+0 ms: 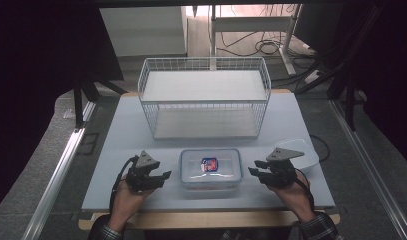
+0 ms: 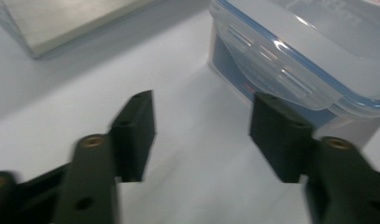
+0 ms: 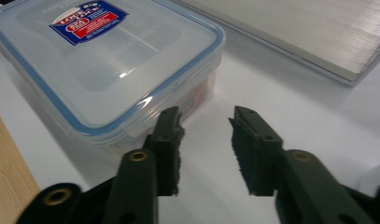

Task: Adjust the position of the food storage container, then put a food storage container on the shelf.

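- We take the clear lidded food container [image 1: 210, 169] as our landmark; it sits on the pale table [image 1: 116, 145] near the front edge, lid on, with a red-and-blue label [image 1: 209, 164] on top.
- Left gripper [image 1: 160, 176]: just left of the container, not touching it as far as we can tell from above. In the left gripper view its jaws stand spread with only bare tabletop between them; the container's side latch flap [image 2: 267, 60] lies just past one jaw tip. That picture is blurred, so contact there we cannot judge.
- Right gripper [image 1: 255, 168]: just right of the container. In the right gripper view the jaws stand apart, nothing between them; one tip is close to the container's corner [image 3: 197, 100], which it partly covers.
- Contents: something reddish shows through the wall near that corner; we cannot make it out.
- Behind the container: a white wire basket [image 1: 205, 97], cut off in both gripper views.
- Right of the container, behind the right gripper: a white dish [image 1: 303, 152], partly hidden by the gripper's grey plate.
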Motion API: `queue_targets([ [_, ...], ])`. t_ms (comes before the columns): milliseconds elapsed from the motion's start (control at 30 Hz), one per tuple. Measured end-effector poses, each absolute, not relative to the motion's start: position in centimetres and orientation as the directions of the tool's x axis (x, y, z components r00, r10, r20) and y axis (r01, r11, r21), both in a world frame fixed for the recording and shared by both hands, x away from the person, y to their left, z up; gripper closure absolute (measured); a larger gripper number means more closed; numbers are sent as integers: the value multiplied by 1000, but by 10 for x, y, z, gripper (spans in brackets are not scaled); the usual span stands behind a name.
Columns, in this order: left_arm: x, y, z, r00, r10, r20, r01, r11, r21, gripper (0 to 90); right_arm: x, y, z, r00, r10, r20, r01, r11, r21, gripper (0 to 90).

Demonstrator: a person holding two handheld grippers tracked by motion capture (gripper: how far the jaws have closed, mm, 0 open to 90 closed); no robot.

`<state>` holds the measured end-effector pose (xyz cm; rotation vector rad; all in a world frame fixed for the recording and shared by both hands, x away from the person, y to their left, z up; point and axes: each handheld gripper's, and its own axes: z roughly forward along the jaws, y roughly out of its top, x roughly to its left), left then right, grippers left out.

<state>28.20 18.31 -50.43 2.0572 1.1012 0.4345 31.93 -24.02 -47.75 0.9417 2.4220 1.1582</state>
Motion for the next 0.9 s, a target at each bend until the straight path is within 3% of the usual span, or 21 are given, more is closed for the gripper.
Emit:
queue_targets([
  [167,282,185,-503,579,813,-69,552,-327,767,219,321,-241,-476,-737,676,22,433,446,783,404],
  [267,282,182,-503,581,811,-63,549,-334,766,174,322,-241,-475,-739,673,35,433,435,789,358],
  [333,282,179,-503,585,810,-37,539,-355,764,115,323,-241,-474,-752,657,53,429,428,796,264],
  [367,281,178,-503,587,810,-22,533,-365,763,115,323,-241,-474,-752,657,53,429,428,796,264],
  [433,281,176,-500,598,800,-40,520,-350,779,80,324,-240,-474,-757,650,60,424,419,803,164],
  [500,282,176,-499,614,788,-44,503,-347,792,67,325,-238,-475,-762,643,71,428,419,801,119],
  [733,286,179,-495,620,782,-65,502,-332,798,58,327,-229,-473,-776,626,80,415,411,812,82],
  [900,293,171,-487,638,766,-84,525,-352,775,60,337,-217,-476,-784,605,135,472,440,764,36],
])
